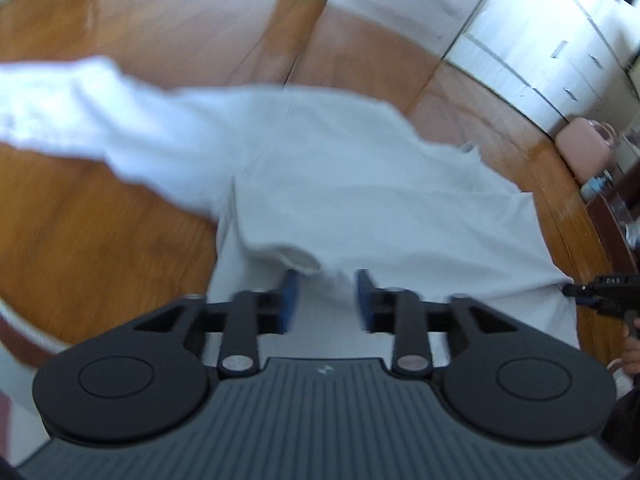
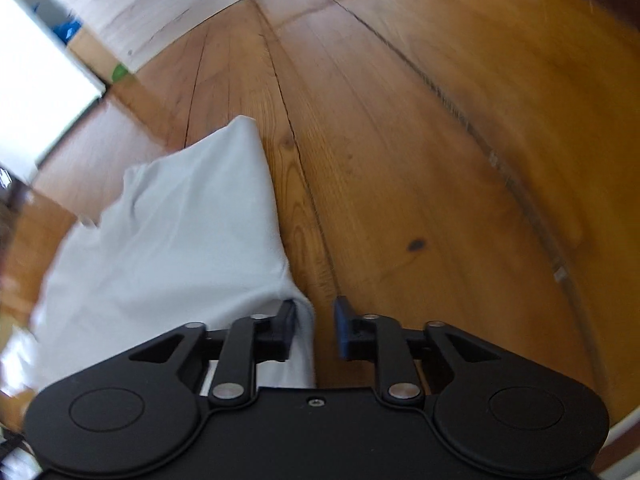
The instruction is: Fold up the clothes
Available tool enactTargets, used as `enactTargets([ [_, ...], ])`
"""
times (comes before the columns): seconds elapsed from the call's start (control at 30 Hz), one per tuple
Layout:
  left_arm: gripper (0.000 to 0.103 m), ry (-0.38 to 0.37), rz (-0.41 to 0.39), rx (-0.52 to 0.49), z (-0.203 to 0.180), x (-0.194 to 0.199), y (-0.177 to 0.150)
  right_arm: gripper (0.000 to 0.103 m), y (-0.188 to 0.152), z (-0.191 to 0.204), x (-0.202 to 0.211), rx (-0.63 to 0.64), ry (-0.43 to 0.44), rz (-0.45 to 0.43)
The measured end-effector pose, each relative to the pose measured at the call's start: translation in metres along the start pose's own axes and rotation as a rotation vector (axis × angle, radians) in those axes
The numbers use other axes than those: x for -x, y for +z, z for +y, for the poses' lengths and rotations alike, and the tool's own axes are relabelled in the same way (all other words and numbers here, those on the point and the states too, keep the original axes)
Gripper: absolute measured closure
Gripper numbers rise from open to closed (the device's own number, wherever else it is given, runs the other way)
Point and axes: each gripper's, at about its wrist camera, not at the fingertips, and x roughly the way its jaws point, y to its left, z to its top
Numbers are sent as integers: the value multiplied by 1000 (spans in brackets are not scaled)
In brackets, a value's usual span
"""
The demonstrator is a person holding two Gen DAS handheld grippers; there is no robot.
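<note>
A white garment lies spread on the wooden table, with one long part trailing off to the left. My left gripper hovers over its near part, blue pads apart, a small fold of cloth just past the left pad and nothing pinched. In the right wrist view the garment covers the left side. Its right edge runs between the fingers of my right gripper, which is open with the pads not pressing the cloth. The right gripper's tip also shows at the garment's right edge in the left wrist view.
A pink bag and small items stand at the table's right edge. White cabinets rise beyond the table. Bare wood stretches to the right of the garment. A hand holds the right gripper.
</note>
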Motion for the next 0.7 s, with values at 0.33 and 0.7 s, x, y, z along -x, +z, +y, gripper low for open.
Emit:
enactTargets([
  [0.33,47,-7,-25,45,30,-16,19,51,17,34,13,353,-15,72],
  [0.7,65,43,-4,-72,14,-48,16,51,6,59,-2,383,219,-33],
])
